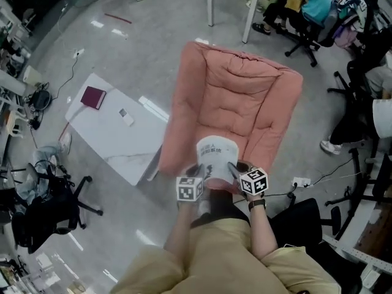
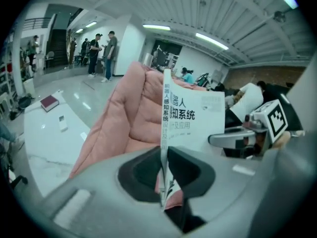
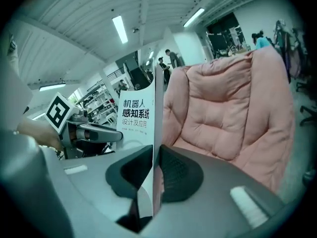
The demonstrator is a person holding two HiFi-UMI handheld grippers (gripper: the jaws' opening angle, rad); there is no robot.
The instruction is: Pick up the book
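Observation:
A white paperback book (image 1: 215,158) with dark print on its cover is held up in the air over the front of a pink padded armchair (image 1: 236,97). My left gripper (image 1: 199,175) is shut on the book's left edge (image 2: 165,148). My right gripper (image 1: 236,171) is shut on its right edge (image 3: 152,152). In the left gripper view the cover (image 2: 198,118) faces right, with the right gripper (image 2: 237,138) beyond it. In the right gripper view the cover (image 3: 134,118) faces left, with the left gripper (image 3: 86,132) past it.
A low white table (image 1: 116,127) left of the armchair carries a maroon book (image 1: 93,97) and a small remote (image 1: 126,116). Black office chairs (image 1: 55,207) stand at the left and right. A seated person (image 1: 306,5) works at a desk beyond. My legs fill the bottom.

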